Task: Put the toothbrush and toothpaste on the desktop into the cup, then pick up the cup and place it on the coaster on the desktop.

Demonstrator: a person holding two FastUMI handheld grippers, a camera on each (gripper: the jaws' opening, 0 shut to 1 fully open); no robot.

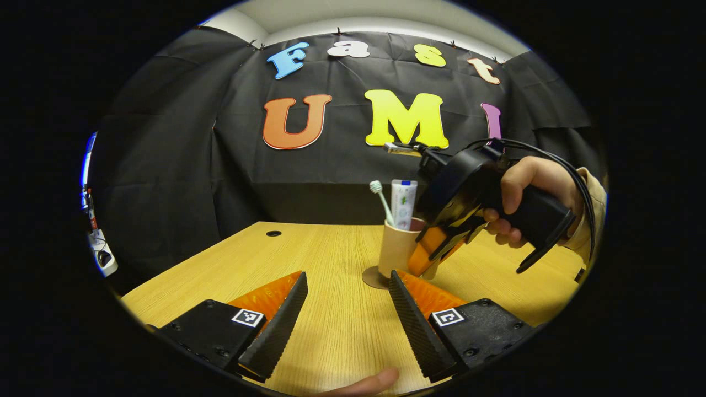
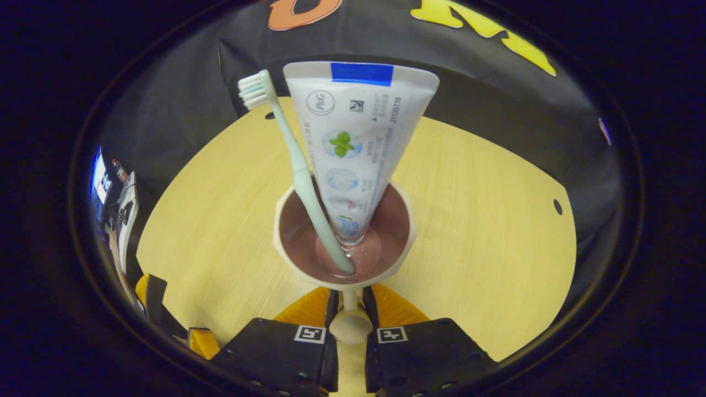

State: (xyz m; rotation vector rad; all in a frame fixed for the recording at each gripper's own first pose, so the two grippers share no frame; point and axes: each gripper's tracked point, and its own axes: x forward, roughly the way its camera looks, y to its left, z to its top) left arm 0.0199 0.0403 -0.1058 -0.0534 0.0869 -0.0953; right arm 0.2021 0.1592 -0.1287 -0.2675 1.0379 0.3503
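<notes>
A beige cup [image 1: 394, 248] stands upright over a round brown coaster [image 1: 372, 278] on the wooden table [image 1: 331, 331]; I cannot tell whether they touch. A pale green toothbrush [image 1: 381, 201] and a white toothpaste tube [image 1: 404, 204] stick up out of it. My right gripper [image 1: 427, 264], held by a hand [image 1: 524, 187], grips the cup from the right. In the right gripper view I look down into the cup [image 2: 397, 220], with the toothbrush [image 2: 300, 171] and toothpaste [image 2: 356, 143] inside, and my right gripper [image 2: 350, 298] is shut on the cup's handle. My left gripper [image 1: 347, 275] is open, short of the coaster.
A black cable hole [image 1: 273, 233] lies in the table at the far left, and shows as well at the right of the table [image 2: 557, 207]. Some gear with cables [image 1: 99, 248] sits beyond the table's left edge. A person's fingertip [image 1: 369, 383] shows at the bottom.
</notes>
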